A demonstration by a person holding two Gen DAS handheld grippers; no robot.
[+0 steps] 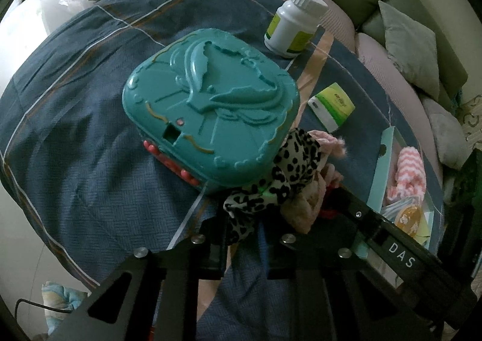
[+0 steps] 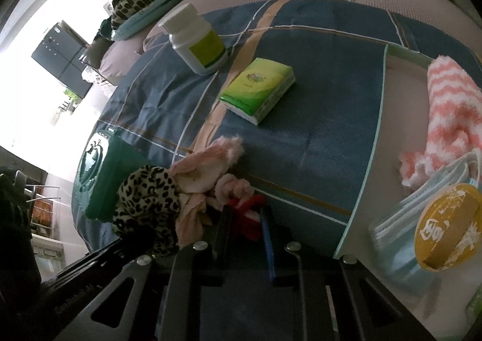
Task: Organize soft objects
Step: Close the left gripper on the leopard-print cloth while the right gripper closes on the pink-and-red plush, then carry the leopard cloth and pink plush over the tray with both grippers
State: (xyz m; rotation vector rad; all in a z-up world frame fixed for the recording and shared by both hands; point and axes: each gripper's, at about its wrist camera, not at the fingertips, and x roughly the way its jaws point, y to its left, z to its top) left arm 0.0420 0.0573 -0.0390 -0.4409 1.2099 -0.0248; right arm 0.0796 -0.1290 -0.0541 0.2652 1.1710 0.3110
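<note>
A bundle of soft things lies on the blue blanket: a leopard-print cloth (image 1: pixel 289 169) (image 2: pixel 147 202), a pale pink fuzzy piece (image 1: pixel 327 142) (image 2: pixel 211 160) and a red piece (image 2: pixel 250 214). My left gripper (image 1: pixel 244 220) is shut on the leopard-print cloth next to the teal plastic case (image 1: pixel 211 106). My right gripper (image 2: pixel 245 220) is closed on the red piece at the bundle's other side; it shows as a black bar in the left wrist view (image 1: pixel 376 226). A pink-and-white striped fuzzy sock (image 2: pixel 452 106) (image 1: pixel 409 172) lies in the pale box (image 2: pixel 376 130).
A white pill bottle (image 1: pixel 293 25) (image 2: pixel 195 40) and a green tissue pack (image 1: pixel 331 106) (image 2: pixel 259 88) lie on the blanket. The box also holds face masks (image 2: pixel 400 235) and a yellow round lid (image 2: pixel 446 226). Sofa cushions (image 1: pixel 412 46) ring the far side.
</note>
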